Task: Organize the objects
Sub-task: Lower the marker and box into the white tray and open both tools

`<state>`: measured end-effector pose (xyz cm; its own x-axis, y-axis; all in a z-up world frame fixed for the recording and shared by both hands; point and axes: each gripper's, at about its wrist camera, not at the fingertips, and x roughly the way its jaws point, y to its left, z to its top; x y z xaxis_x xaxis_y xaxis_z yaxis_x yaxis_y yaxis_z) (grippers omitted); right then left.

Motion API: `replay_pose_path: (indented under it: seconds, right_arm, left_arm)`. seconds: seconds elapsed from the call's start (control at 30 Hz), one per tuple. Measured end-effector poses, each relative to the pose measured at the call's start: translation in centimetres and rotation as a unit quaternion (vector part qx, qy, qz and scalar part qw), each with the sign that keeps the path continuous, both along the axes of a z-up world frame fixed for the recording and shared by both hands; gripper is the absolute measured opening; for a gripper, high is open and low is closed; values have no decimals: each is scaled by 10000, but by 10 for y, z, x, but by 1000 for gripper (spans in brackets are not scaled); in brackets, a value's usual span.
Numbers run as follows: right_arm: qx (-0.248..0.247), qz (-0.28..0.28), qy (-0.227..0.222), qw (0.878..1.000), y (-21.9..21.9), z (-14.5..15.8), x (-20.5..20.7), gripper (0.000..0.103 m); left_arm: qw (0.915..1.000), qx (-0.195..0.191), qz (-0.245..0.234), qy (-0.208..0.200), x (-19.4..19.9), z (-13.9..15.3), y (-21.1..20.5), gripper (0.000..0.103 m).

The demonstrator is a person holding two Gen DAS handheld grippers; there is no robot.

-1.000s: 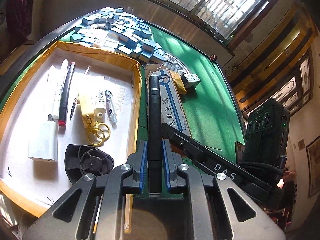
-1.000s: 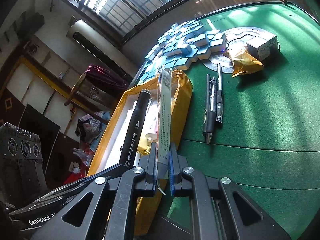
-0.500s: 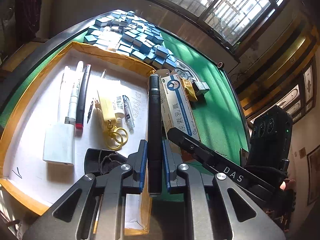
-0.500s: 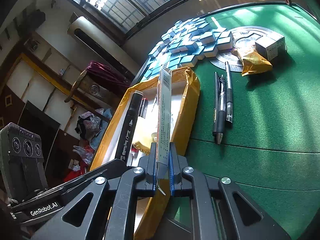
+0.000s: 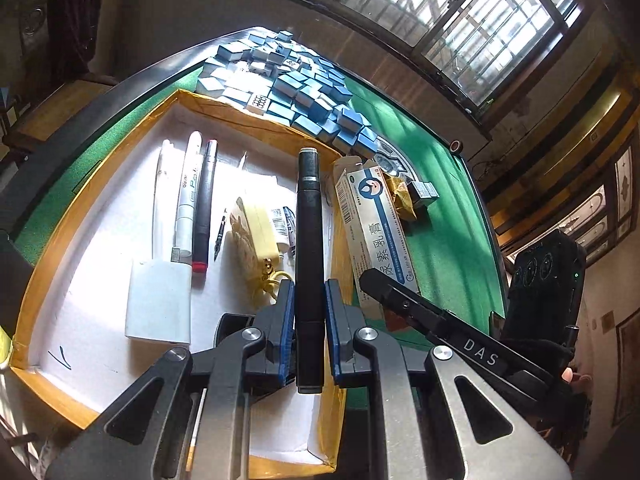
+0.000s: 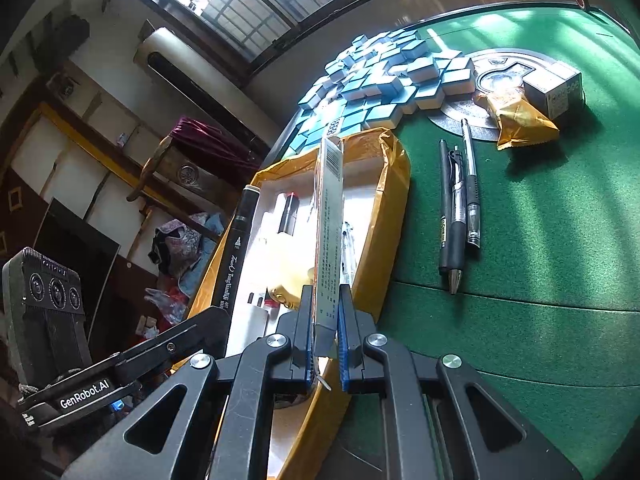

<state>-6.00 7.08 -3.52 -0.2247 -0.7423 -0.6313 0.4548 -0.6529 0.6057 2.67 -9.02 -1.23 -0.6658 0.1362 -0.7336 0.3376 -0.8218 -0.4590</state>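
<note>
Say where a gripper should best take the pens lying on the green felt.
Probably from above, across the barrels at mid-length: the pens lie flat, side by side and touching on the felt, tips toward the camera, with clear felt on both sides.

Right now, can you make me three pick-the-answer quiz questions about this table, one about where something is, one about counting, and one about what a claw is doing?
1. Where do the blue-backed tiles lie?
A. inside the tray
B. on the green felt table beyond the tray
C. on the floor

2. How many pens lie loose on the felt beside the yellow-rimmed white tray?
A. one
B. three
C. six

3. What is the left claw doing?
A. standing open
B. gripping a black marker
C. gripping a tile

Answers:
1 B, the heap sits past the tray's far rim.
2 B, three pens lie side by side.
3 B, the blue pads squeeze the marker's barrel.
</note>
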Motion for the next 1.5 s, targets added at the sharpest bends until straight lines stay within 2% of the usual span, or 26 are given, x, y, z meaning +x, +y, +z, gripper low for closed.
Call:
replay_pose_path:
  seconds: [0.3, 0.4, 0.67, 0.8, 1.0, 1.23, 1.5]
  right_arm:
    - [108, 147, 19, 9998, -17, 0, 2, 9]
    - [179, 157, 46, 9997, -23, 0, 0, 9]
    - [439, 59, -24, 9990, -42, -6, -17, 9]
    - [604, -16, -62, 9982, -51, -10, -27, 9]
    - [800, -40, -198, 9966, -61, -20, -39, 9]
    - [1073, -71, -40, 9942, -71, -18, -42, 9]
    - [1225, -56, 104, 9924, -83, -19, -43, 12]
  left_arm:
    - [9995, -100, 308, -36, 5, -3, -35, 12]
    - [9991, -68, 385, -138, 4, -5, -55, 12]
    - [9969, -292, 472, -563, -9, -20, -95, 12]
    - [9958, -229, 365, -807, -17, -35, -102, 12]
    - [9950, -247, 317, -919, -23, -44, -110, 12]
    - [9922, -375, 372, -1127, -31, -50, -116, 12]
    - [9915, -473, 497, -1109, -30, -51, -121, 12]
